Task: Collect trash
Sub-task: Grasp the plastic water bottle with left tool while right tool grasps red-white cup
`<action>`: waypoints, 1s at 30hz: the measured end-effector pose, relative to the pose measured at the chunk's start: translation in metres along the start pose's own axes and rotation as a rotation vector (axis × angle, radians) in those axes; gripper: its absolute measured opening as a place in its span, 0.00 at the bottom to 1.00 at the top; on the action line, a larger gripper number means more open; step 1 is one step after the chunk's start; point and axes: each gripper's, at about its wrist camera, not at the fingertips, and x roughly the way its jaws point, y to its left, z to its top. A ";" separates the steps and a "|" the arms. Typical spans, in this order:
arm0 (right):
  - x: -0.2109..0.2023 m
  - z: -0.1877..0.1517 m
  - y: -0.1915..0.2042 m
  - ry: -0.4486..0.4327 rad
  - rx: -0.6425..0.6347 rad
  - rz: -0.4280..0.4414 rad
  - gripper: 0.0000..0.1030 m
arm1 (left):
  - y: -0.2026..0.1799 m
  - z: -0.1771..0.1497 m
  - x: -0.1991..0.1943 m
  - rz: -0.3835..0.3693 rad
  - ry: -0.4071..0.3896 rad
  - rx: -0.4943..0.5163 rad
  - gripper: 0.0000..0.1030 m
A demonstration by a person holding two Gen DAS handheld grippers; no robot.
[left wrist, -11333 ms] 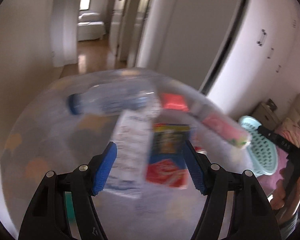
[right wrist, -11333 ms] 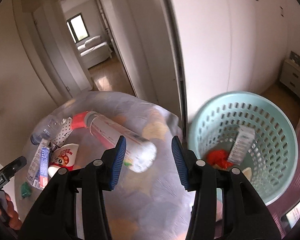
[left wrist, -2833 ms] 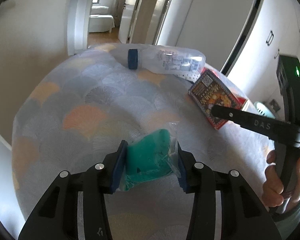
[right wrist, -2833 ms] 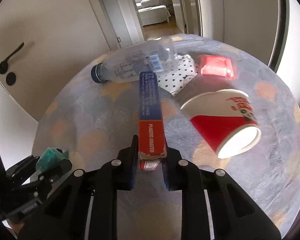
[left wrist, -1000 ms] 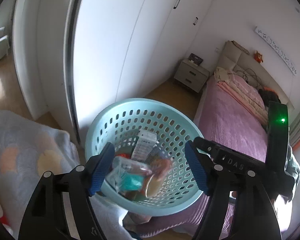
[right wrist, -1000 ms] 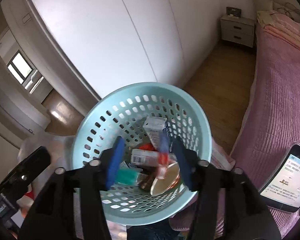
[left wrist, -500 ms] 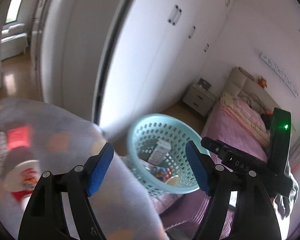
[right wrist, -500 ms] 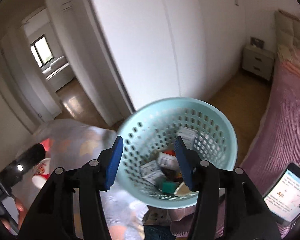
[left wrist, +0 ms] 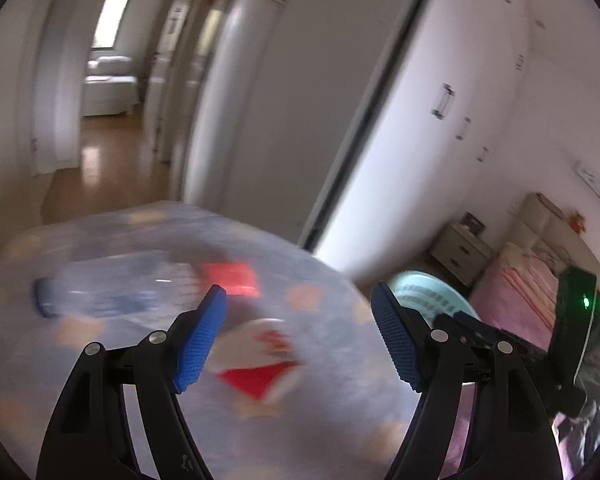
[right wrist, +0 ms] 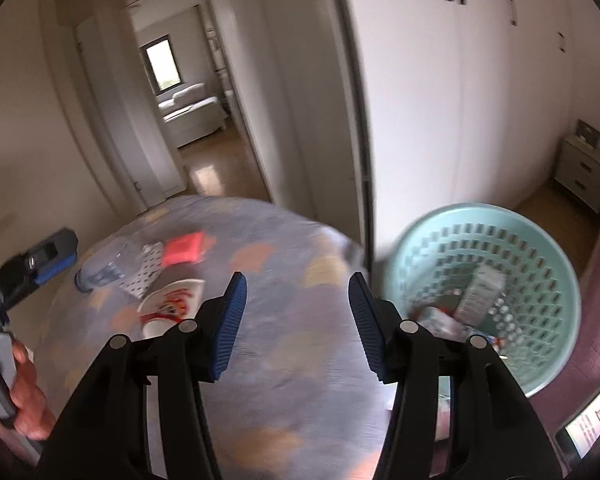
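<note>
left tool (left wrist: pixel 298 334) gaping, empty | right tool (right wrist: pixel 294 314) gaping, empty | surface (right wrist: pixel 300 272) carries blurred bottle (left wrist: pixel 100 294), red packet (right wrist: pixel 182 250), paper cup (right wrist: pixel 170 304) | teal basket (right wrist: pixel 488 296) beside surface holds trash; contents show only in right view | bed (left wrist: pixel 516 304) behind basket

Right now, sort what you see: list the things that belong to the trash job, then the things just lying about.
Job:
plastic bottle
red packet
paper cup
dotted wrapper
teal basket
left gripper, open
right gripper, open

Lying about:
nightstand
bed
patterned tablecloth
</note>
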 end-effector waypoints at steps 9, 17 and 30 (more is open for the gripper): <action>0.053 -0.027 0.073 0.075 -0.061 0.121 0.53 | 0.101 0.021 -0.001 0.175 0.023 -0.052 0.70; 0.083 -0.041 0.110 0.123 -0.122 0.146 0.65 | 0.166 0.040 0.024 0.201 0.105 -0.080 0.70; 0.090 -0.050 0.125 0.169 -0.219 0.177 0.67 | 0.179 0.029 0.039 0.036 0.283 -0.083 0.70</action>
